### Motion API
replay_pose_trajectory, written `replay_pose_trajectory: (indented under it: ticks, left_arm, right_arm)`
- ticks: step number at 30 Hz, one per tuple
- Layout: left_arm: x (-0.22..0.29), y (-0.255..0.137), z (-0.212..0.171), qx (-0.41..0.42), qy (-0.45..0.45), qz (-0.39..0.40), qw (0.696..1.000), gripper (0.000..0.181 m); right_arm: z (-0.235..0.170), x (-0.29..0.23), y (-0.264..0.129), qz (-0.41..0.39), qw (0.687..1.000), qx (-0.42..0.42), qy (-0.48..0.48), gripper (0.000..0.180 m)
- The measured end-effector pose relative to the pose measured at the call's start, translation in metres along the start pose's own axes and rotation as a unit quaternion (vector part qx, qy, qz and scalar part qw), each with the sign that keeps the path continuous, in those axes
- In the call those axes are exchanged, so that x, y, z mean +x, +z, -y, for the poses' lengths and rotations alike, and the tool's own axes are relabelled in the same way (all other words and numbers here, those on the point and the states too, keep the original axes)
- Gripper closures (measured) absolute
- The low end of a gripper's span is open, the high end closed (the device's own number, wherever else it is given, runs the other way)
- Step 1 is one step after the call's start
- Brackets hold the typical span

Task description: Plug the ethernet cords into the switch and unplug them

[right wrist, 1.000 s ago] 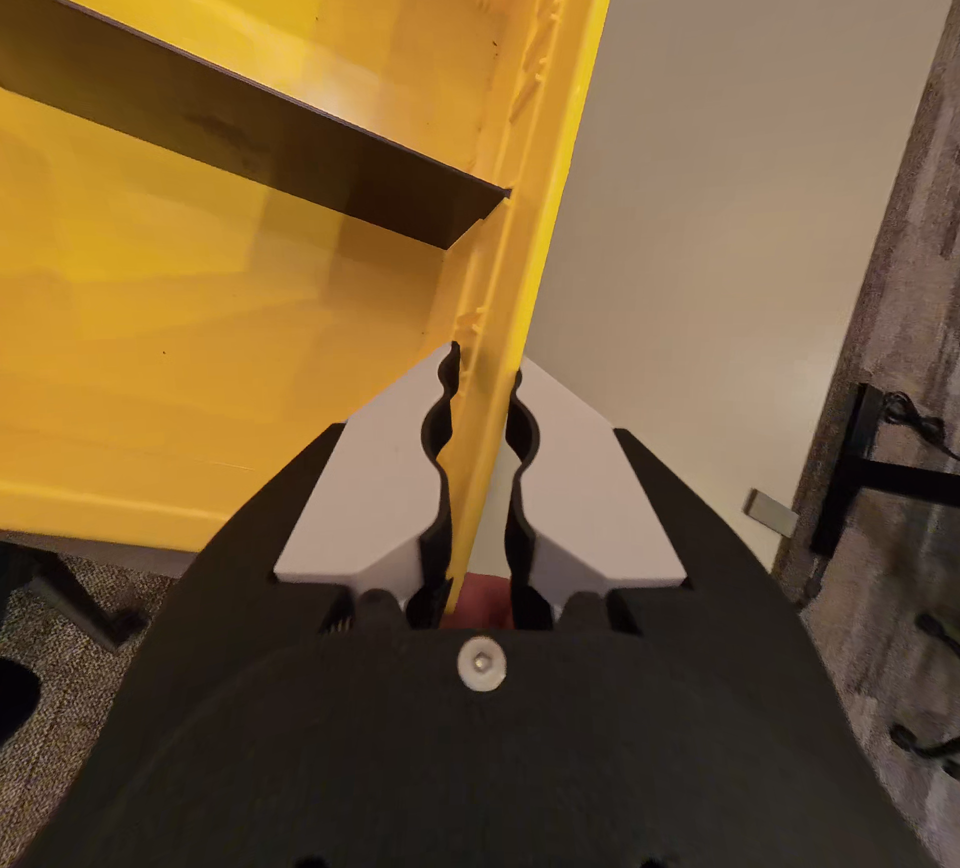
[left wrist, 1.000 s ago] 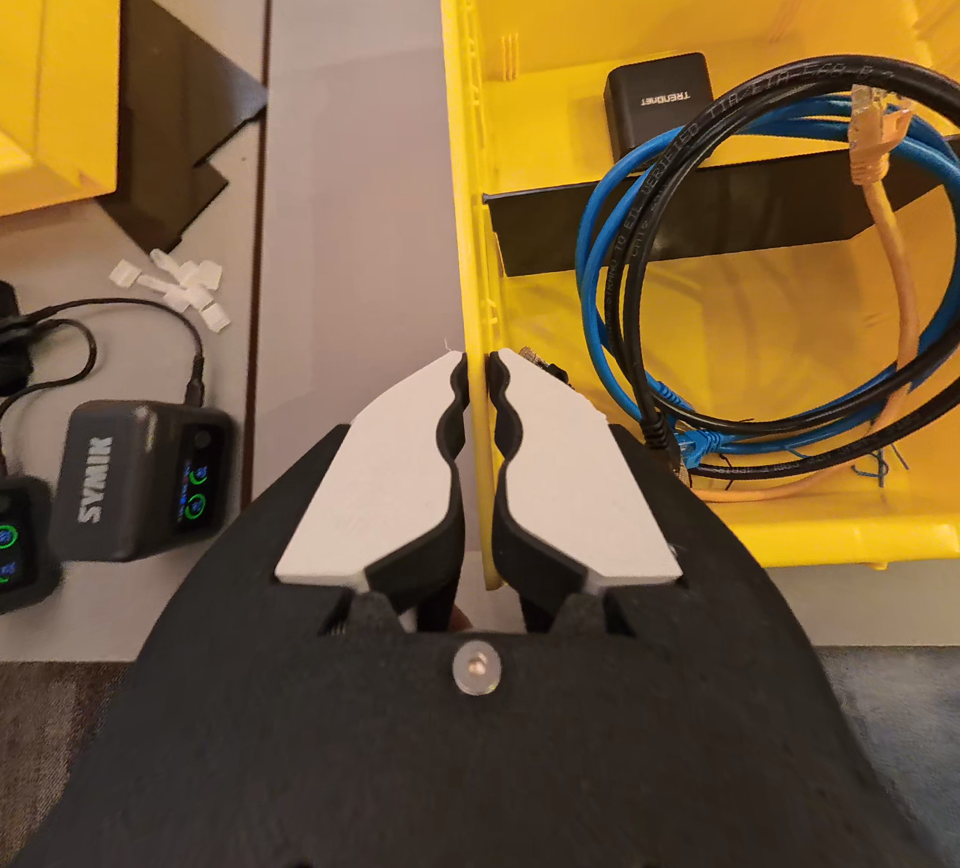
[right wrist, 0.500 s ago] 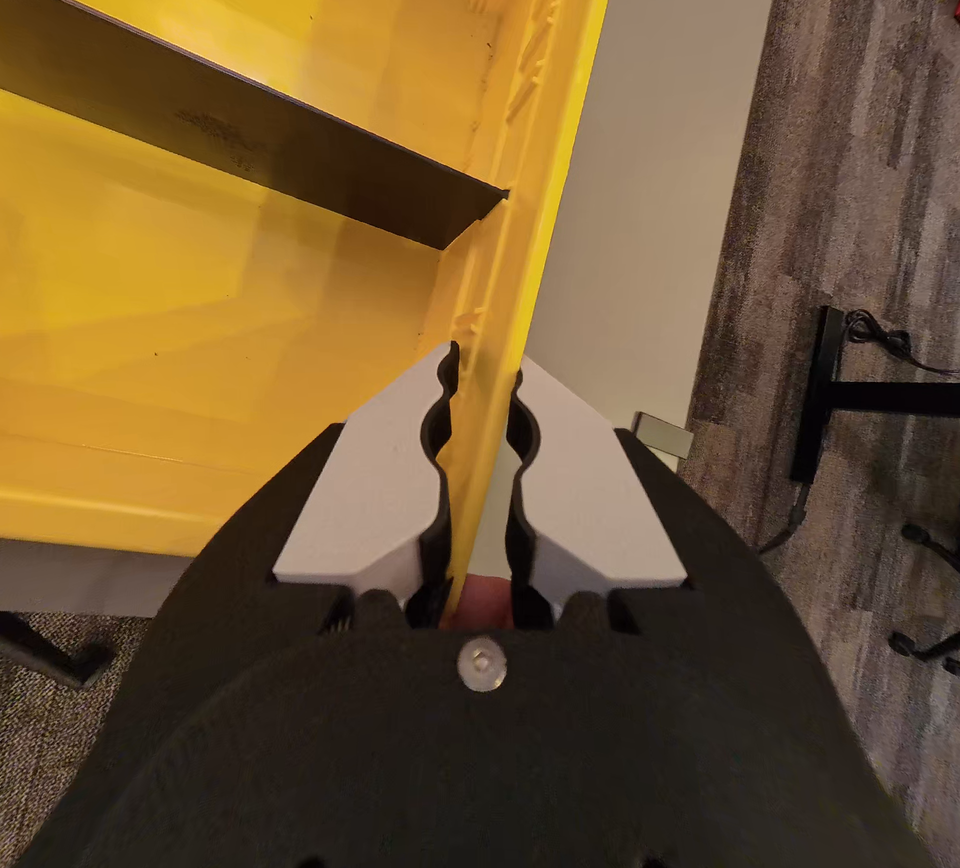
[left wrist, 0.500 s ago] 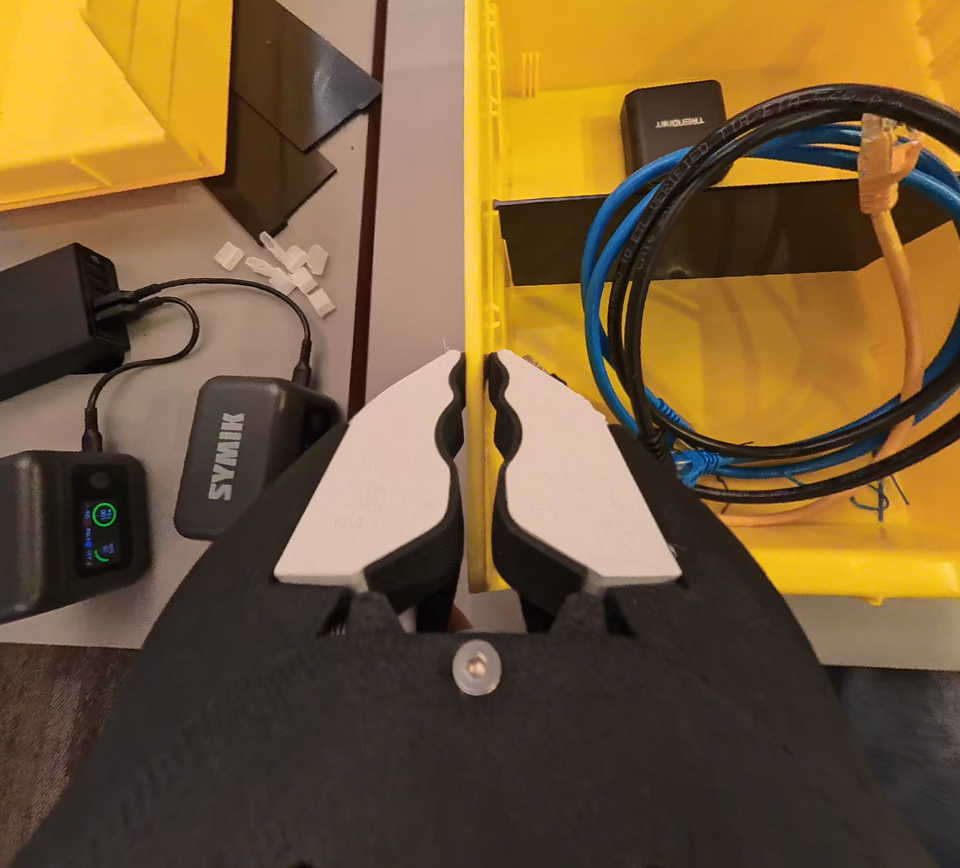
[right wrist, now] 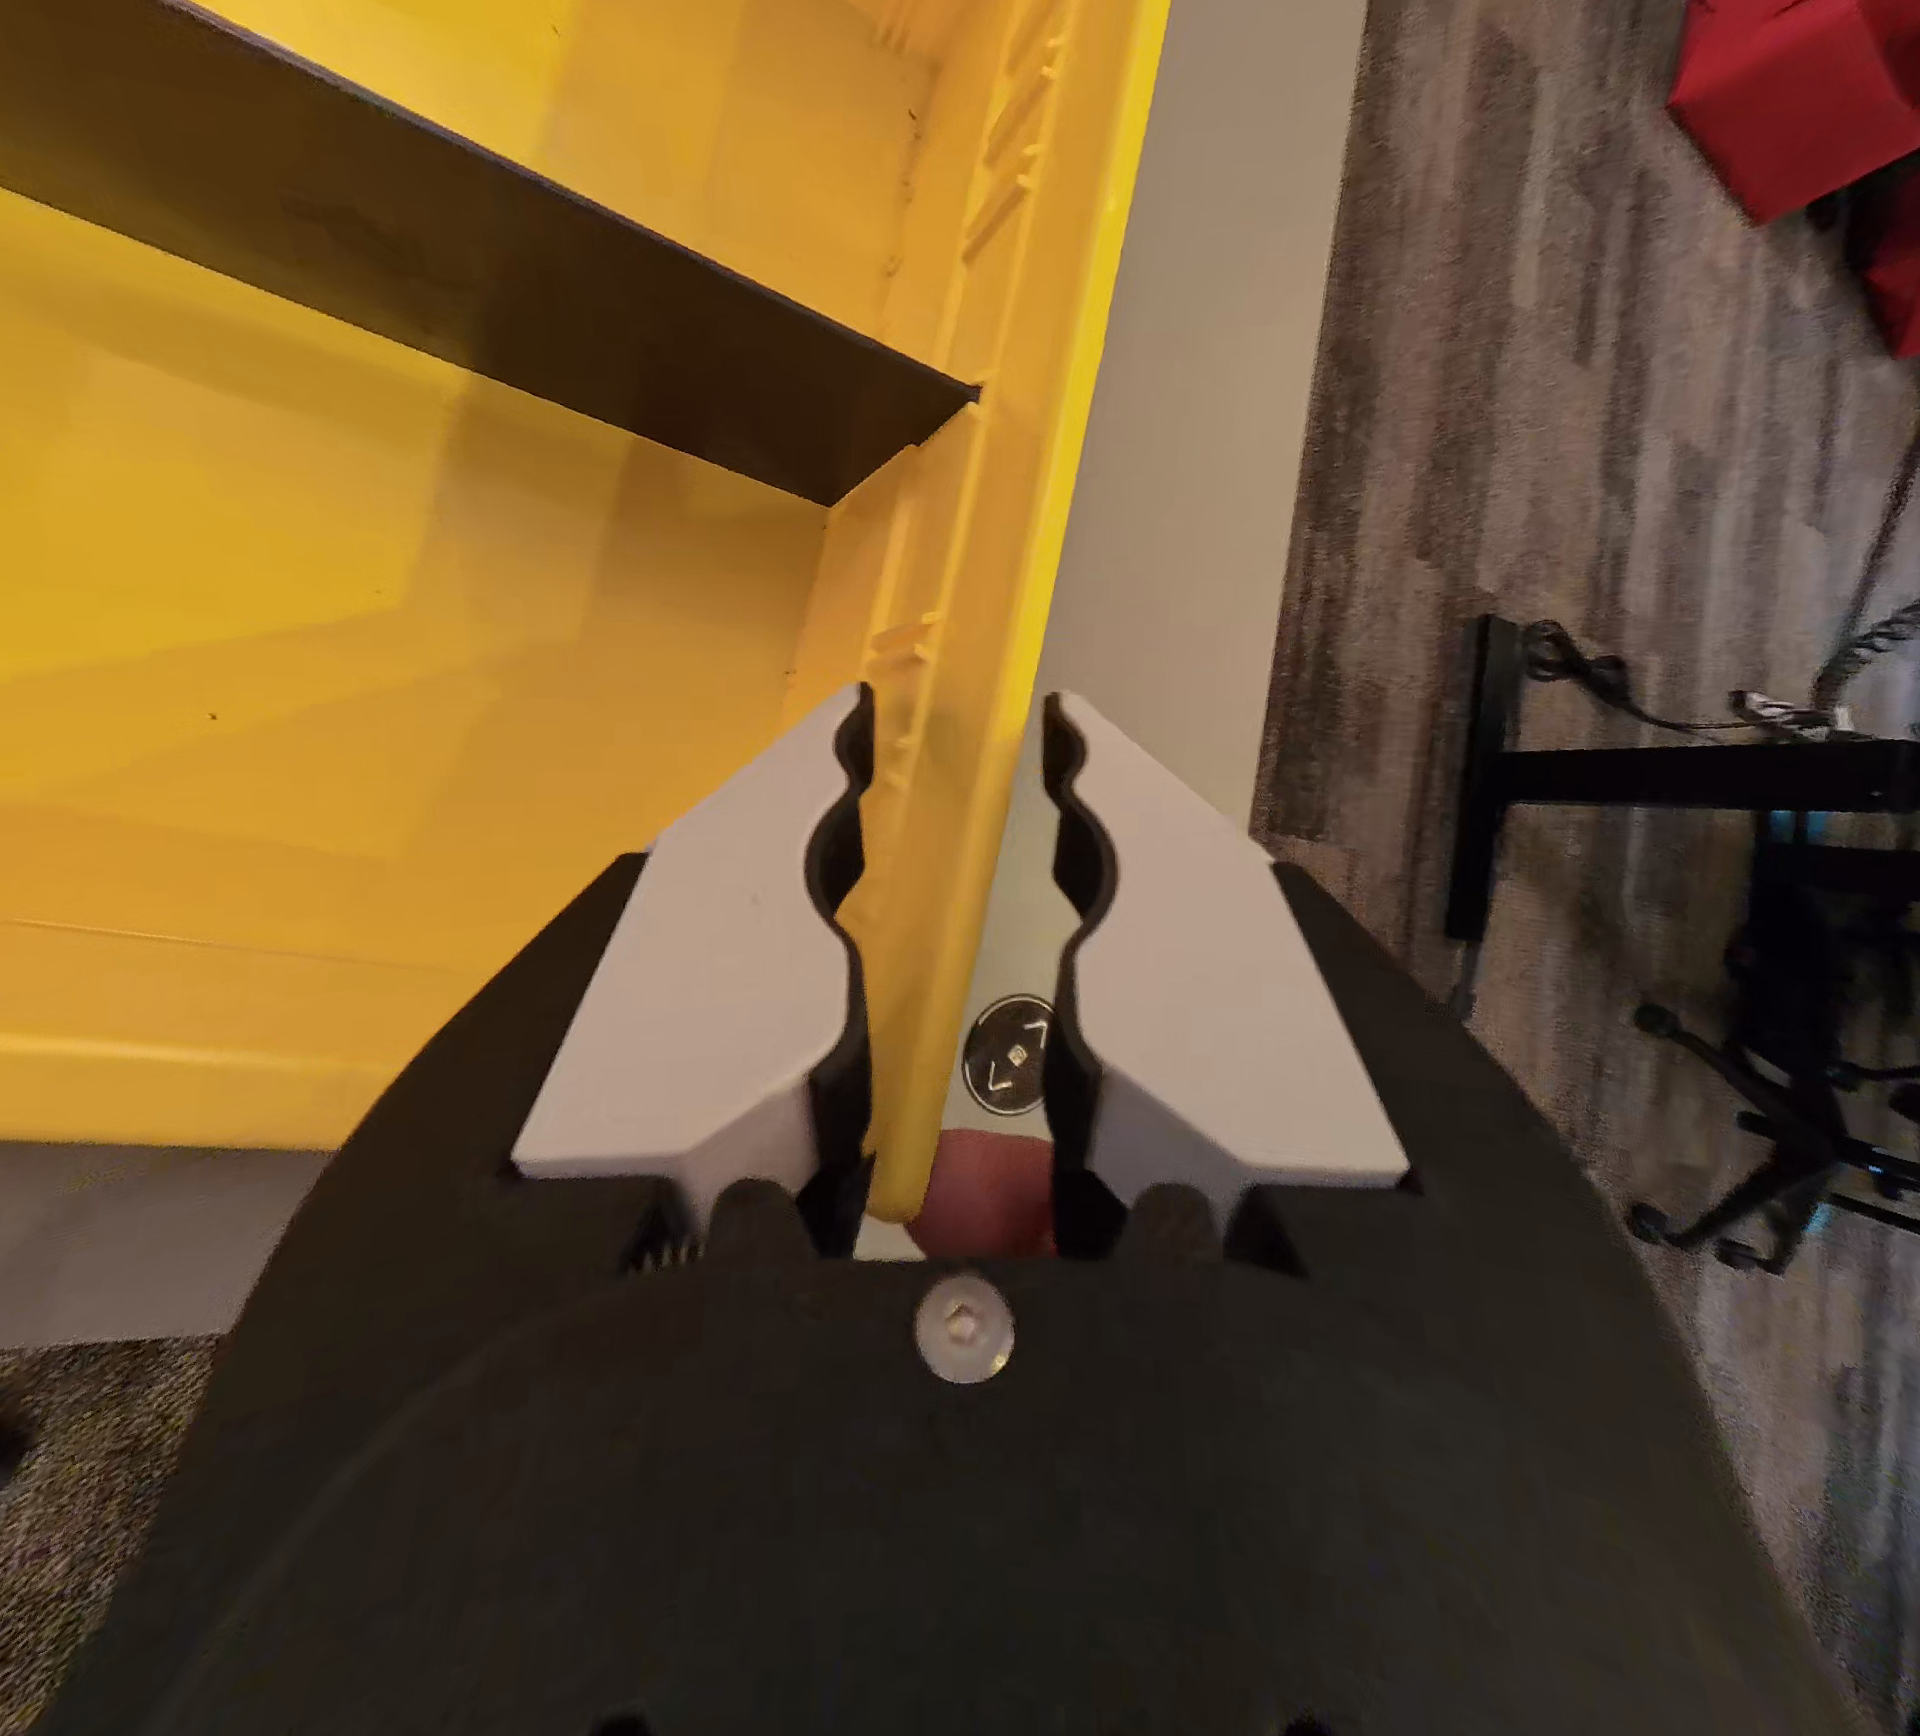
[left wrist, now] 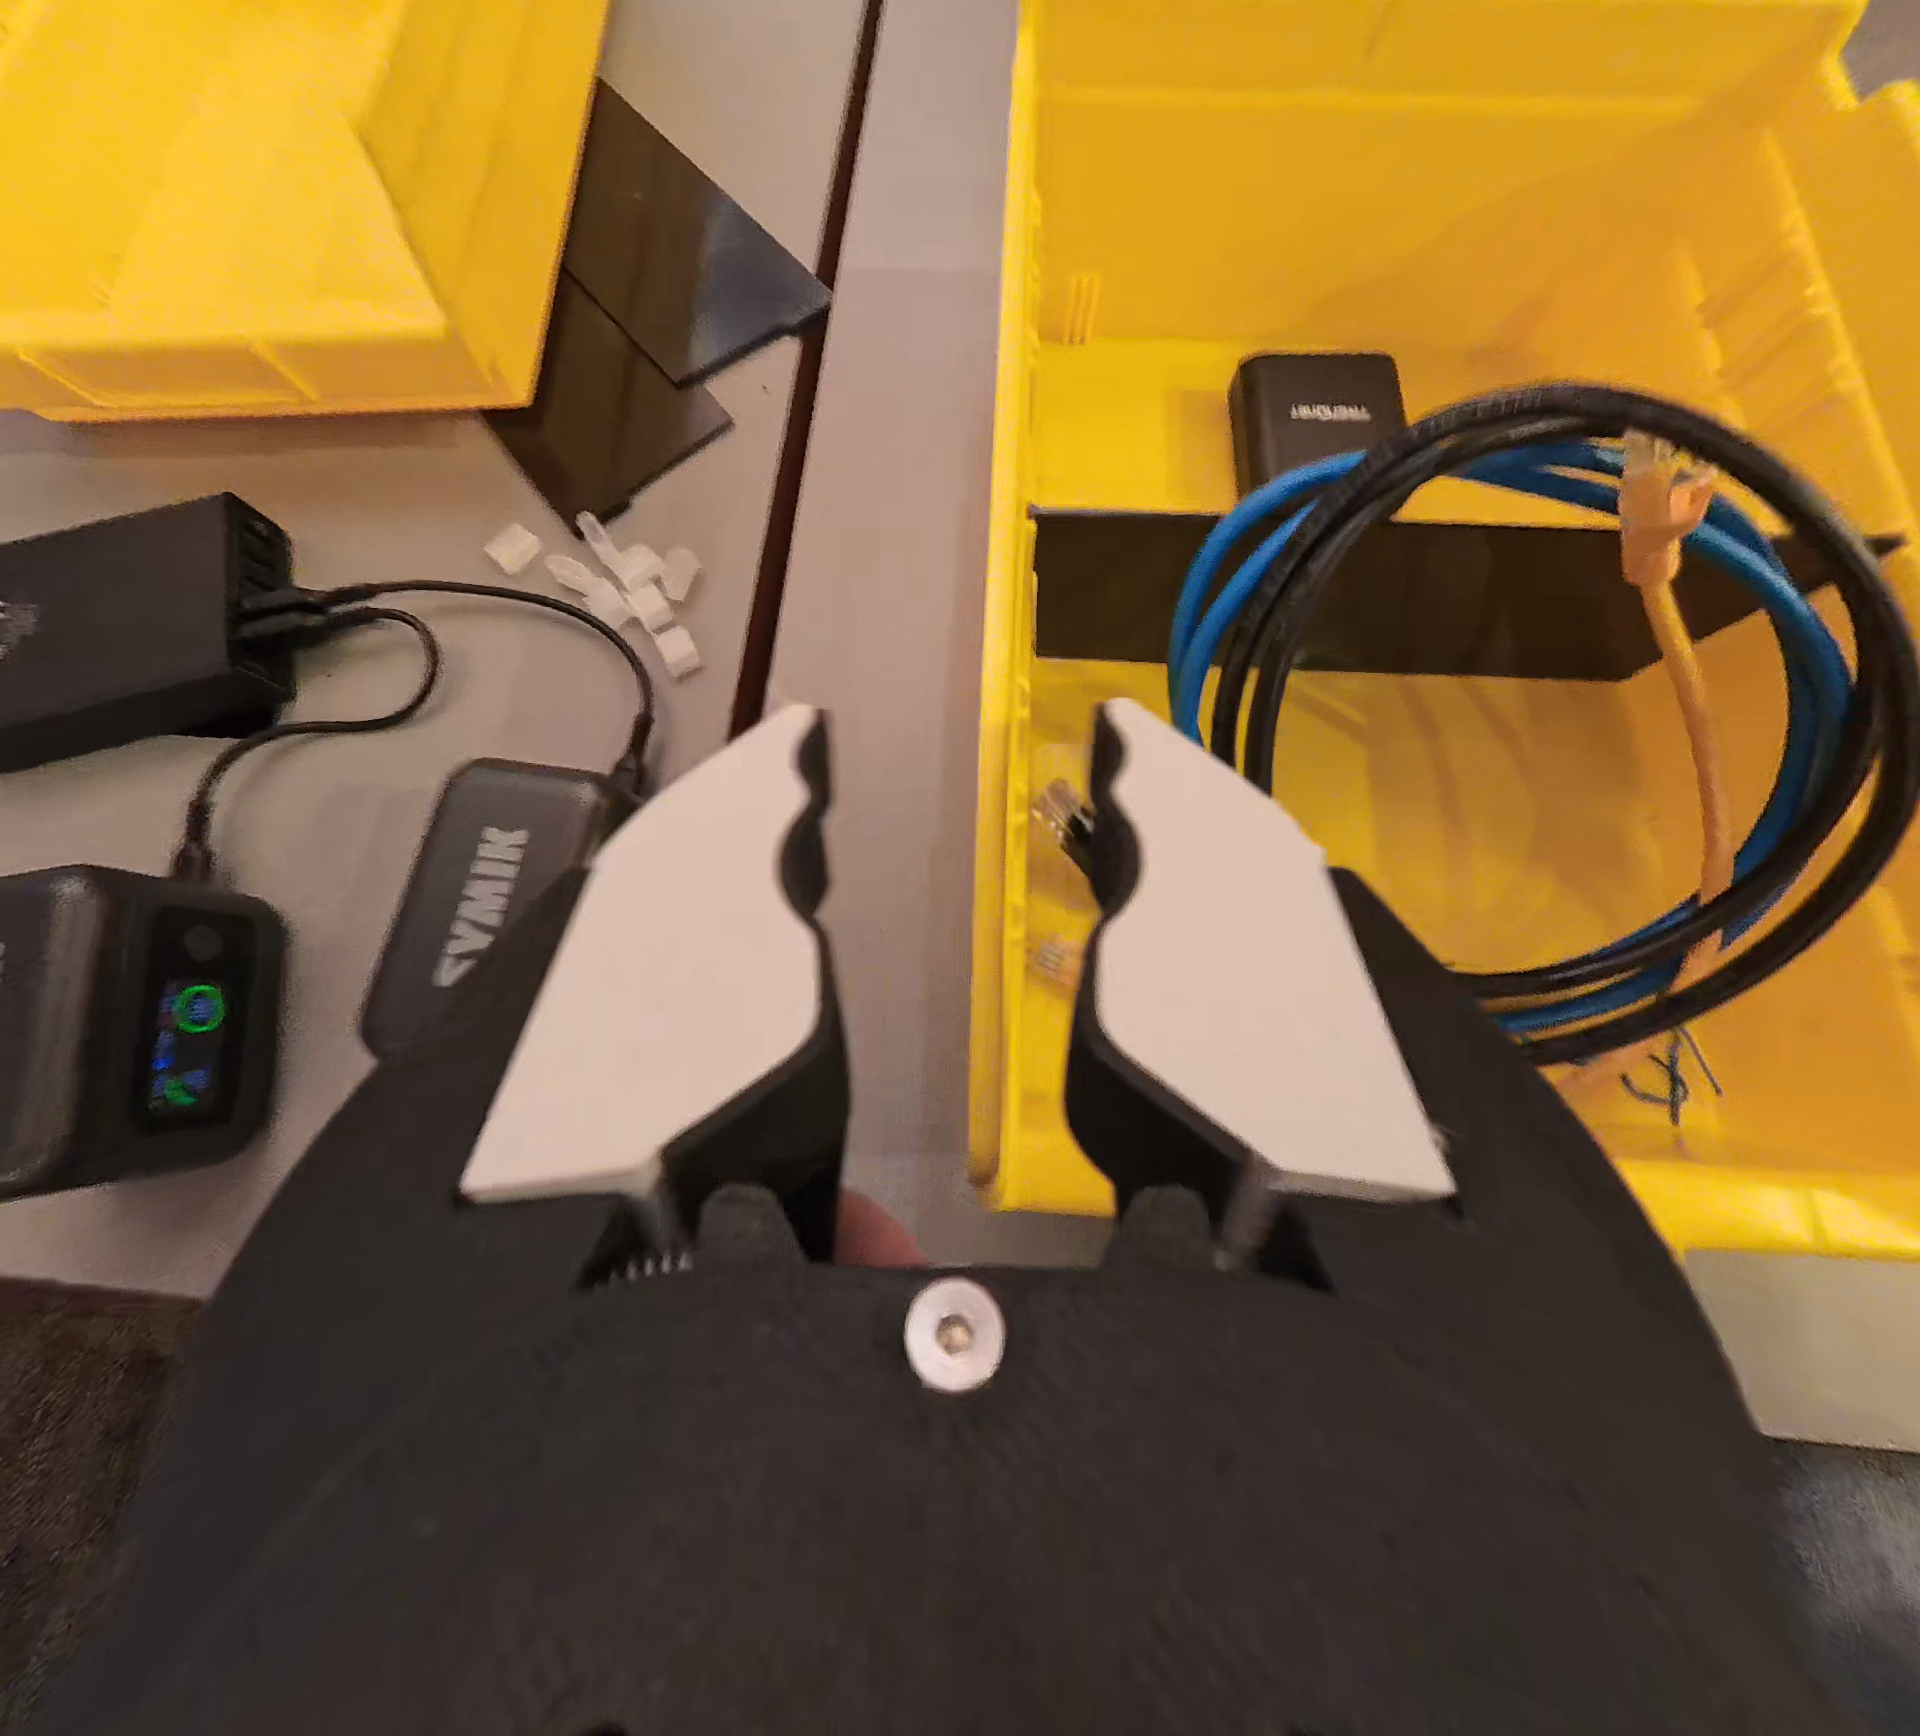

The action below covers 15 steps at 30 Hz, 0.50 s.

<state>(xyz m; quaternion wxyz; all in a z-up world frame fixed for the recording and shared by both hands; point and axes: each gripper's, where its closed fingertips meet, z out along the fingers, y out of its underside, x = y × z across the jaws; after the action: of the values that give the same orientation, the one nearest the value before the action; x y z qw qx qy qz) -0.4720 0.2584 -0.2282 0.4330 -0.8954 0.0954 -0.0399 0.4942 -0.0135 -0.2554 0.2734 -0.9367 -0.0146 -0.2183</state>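
A yellow bin (left wrist: 1455, 159) stands on the grey table. Its rear compartment, behind a black divider (left wrist: 1351, 606), holds a small black switch (left wrist: 1314, 429). Coiled blue (left wrist: 1205, 606), black (left wrist: 1558, 419) and orange (left wrist: 1683, 647) ethernet cords lie in the front compartment, all unplugged. My left gripper (left wrist: 961, 730) is open, with the bin's left wall (left wrist: 1003, 959) between its jaws and untouched. My right gripper (right wrist: 956, 701) is open, astride the bin's right wall (right wrist: 1091, 232). The divider also shows in the right wrist view (right wrist: 468, 232).
Left of the bin are a second yellow bin (left wrist: 260, 128), black panels (left wrist: 665, 315), white clips (left wrist: 623, 574), a black charger (left wrist: 135, 616) and two black battery units (left wrist: 135, 1011) on thin cables. The table's right edge lies close to the bin, with carpet, a red bag (right wrist: 1808, 45) and a black leg (right wrist: 1662, 772) beyond.
Both grippers were shut on the bin's side walls and have opened, letting go. The left gripper has drawn back and up, so more of the bin and table shows.
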Motion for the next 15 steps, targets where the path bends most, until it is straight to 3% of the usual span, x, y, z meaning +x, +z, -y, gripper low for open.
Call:
replay_pose_trajectory:
  ticks: [2,7,12,15]
  left_arm:
    - [0.0,-0.011,0.017,0.012,0.031,0.026,0.999,0.12]
    - [0.063,-0.015,0.076,0.014,0.149,-0.016,0.989,0.121]
    - [0.123,0.039,0.108,-0.068,0.288,-0.038,0.954,0.128]
    - [0.136,0.078,0.093,-0.182,0.304,-0.071,0.932,0.123]
  right_arm:
    - [0.0,0.003,-0.005,-0.021,1.0,0.002,-0.005,0.137]
    - [0.034,0.005,-0.042,-0.088,0.993,0.078,-0.032,0.136]
    - [0.107,-0.046,-0.104,-0.071,0.972,0.214,-0.073,0.148]
    - [0.134,-0.089,-0.123,-0.029,0.961,0.254,-0.106,0.149]
